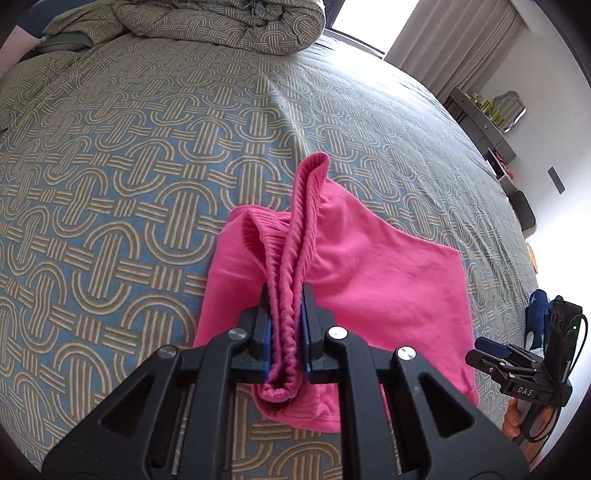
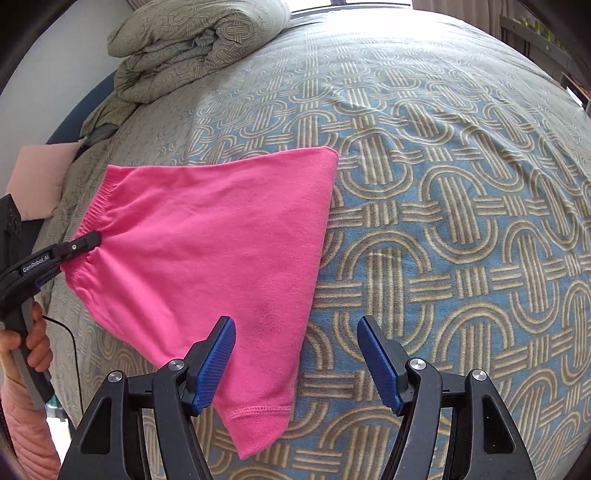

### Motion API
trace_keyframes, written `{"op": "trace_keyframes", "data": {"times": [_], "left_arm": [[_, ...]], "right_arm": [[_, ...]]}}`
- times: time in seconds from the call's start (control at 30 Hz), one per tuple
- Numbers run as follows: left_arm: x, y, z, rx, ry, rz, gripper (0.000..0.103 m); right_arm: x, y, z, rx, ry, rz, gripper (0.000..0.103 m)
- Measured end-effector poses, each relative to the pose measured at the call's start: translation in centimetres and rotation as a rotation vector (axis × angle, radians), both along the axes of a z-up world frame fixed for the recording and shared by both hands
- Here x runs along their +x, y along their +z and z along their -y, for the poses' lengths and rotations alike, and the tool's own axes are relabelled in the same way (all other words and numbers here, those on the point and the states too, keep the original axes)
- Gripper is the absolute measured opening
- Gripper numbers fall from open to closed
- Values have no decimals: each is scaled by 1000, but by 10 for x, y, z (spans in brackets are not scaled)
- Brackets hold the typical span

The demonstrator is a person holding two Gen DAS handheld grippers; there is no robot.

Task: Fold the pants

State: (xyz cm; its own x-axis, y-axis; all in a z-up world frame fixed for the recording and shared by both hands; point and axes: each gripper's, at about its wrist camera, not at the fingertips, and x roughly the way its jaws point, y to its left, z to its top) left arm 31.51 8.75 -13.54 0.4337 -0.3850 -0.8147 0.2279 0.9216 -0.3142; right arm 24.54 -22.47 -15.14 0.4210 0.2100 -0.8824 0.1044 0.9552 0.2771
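1. Pink pants lay partly folded on the patterned bedspread in the left wrist view, close to the bed's near edge. The left gripper was clamped on the ribbed waistband, which was bunched into a ridge between the blue pads and stood up from the fabric around it. A rolled duvet in the same pattern sat at the far end of the bed. At the right edge of this view the right gripper showed small, beside the bed's right side, with part of a hand below it.

2. In the right wrist view the pants spread flat across the left part of the bed, a hemmed leg end reaching toward the near edge. The right gripper hung above the bedspread with its jaws wide apart and nothing between them; the left pad sat over the pink cloth, though whether it touched could not be told. The left gripper pinched the gathered waistband at the pants' left side, held by a hand in a pink sleeve. The duvet lay at the bed's far left corner.
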Motion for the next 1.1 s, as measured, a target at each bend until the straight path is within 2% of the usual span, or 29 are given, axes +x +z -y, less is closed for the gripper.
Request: {"op": "trace_keyframes", "data": {"times": [0.1, 0.2, 0.33, 0.4, 0.6, 0.9, 1.0, 1.1], "left_arm": [[6, -3, -7, 21, 25, 2, 14], [10, -18, -15, 34, 51, -16, 16], [8, -35, -18, 115, 80, -31, 29], [6, -35, -13, 145, 75, -19, 31], [6, -33, -5, 257, 56, 16, 45], [5, -39, -9, 251, 55, -2, 53], [6, -43, -11, 243, 55, -23, 60], [9, -49, -17, 190, 52, -64, 65]], "right_arm": [[1, -1, -1, 11, -5, -7, 70], [4, -3, -3, 29, 2, -16, 70], [4, -6, -7, 33, 20, -21, 70], [4, -7, -8, 31, 22, -26, 70], [6, -11, -7, 51, 13, -37, 70], [7, -15, -7, 49, 18, -41, 70], [9, -15, -8, 50, 22, -44, 70], [11, -16, -9, 55, 19, -46, 70]]}}
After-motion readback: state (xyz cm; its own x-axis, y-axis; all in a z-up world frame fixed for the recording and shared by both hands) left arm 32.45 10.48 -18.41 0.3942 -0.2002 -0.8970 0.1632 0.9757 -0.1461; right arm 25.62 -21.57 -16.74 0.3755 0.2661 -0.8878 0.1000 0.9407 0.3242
